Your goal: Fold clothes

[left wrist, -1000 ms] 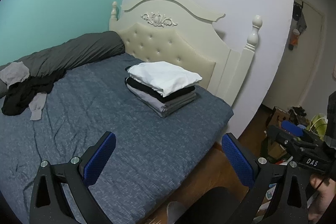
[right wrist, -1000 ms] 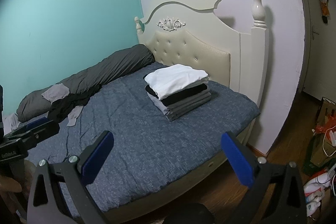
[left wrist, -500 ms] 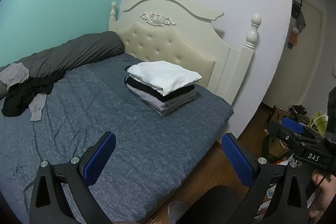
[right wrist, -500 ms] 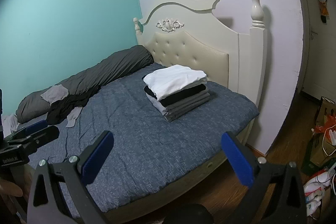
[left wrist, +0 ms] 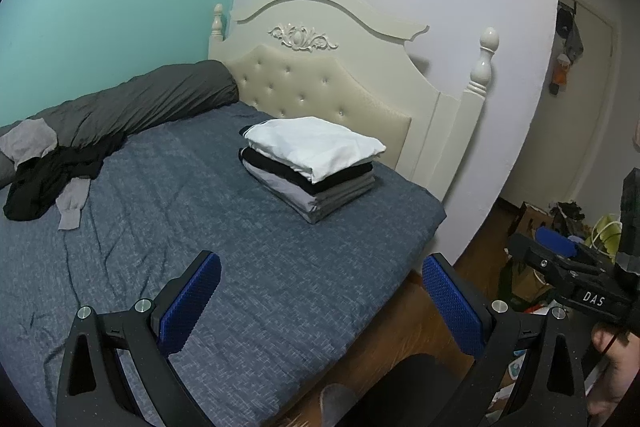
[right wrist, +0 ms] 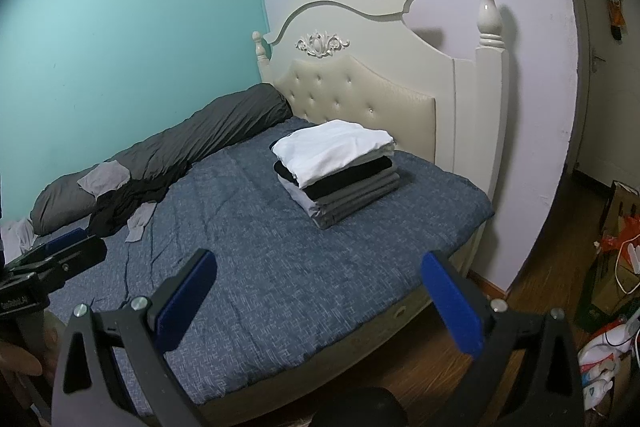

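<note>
Nearest, the left gripper [left wrist: 320,301] hangs over the near edge of the bed [left wrist: 248,267] with its blue-padded fingers [left wrist: 191,303] spread wide and holding nothing; the right gripper [right wrist: 320,301] is the same, its fingers [right wrist: 452,307] wide apart and empty, over the bed's near right corner. In the left wrist view the right gripper shows at the right edge, cut off by the frame, with the white letters "DAS" [left wrist: 593,299] on its black body; a hand [left wrist: 612,367] below it is only partly seen. In the right wrist view the left gripper's label at the left edge is too blurred to read. Farther, on the blue-grey bed cover near the cream headboard [right wrist: 360,95], sits a stack of folded clothes [right wrist: 338,171], white on top, then black and grey. At the far left lies a loose heap of black and grey clothes [left wrist: 44,179] against a rolled dark duvet [left wrist: 152,103]. Cluttered things on the floor at the right [right wrist: 616,287] are hard to make out.
</note>
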`<move>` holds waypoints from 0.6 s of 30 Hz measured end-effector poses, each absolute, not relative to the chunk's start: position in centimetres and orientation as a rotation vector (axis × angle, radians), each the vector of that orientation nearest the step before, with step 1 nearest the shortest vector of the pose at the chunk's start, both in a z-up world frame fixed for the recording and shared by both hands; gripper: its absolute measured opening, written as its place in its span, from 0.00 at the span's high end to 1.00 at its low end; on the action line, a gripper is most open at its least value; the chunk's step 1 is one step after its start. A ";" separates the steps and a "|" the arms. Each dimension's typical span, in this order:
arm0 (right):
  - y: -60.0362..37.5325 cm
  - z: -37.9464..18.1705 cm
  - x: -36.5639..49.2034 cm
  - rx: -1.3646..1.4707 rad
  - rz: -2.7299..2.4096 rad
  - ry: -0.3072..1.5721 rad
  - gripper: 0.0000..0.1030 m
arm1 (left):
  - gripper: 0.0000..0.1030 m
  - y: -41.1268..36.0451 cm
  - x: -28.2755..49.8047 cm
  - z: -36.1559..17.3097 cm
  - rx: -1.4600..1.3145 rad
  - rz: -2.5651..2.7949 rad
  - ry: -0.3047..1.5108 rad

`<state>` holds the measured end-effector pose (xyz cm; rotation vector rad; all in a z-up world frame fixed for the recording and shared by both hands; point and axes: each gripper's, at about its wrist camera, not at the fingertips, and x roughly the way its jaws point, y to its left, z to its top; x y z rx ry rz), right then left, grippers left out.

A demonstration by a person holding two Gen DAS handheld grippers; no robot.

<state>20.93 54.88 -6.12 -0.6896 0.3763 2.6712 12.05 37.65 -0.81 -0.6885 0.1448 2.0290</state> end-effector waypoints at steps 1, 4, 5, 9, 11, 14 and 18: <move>54.9 -6.1 20.9 -0.690 2.670 0.378 0.00 | 0.00 37.7 12.1 -0.8 -0.688 2.026 0.147; 55.0 -6.1 20.9 -0.685 2.669 0.378 0.00 | 0.00 37.8 12.1 -0.8 -0.684 2.022 0.148; 55.0 -6.1 20.9 -0.682 2.668 0.377 0.00 | 0.00 37.8 12.1 -0.8 -0.684 2.020 0.147; 55.0 -6.1 20.9 -0.677 2.665 0.373 0.00 | 0.00 37.8 12.2 -0.8 -0.681 2.022 0.143; 55.0 -6.2 21.0 -0.673 2.666 0.373 0.00 | 0.00 37.8 12.2 -0.9 -0.682 2.026 0.143; 55.0 -6.2 21.0 -0.674 2.665 0.374 0.00 | 0.00 37.7 12.2 -1.0 -0.684 2.030 0.143; 55.0 -6.2 20.9 -0.681 2.665 0.373 0.00 | 0.00 37.7 12.1 -1.0 -0.687 2.029 0.147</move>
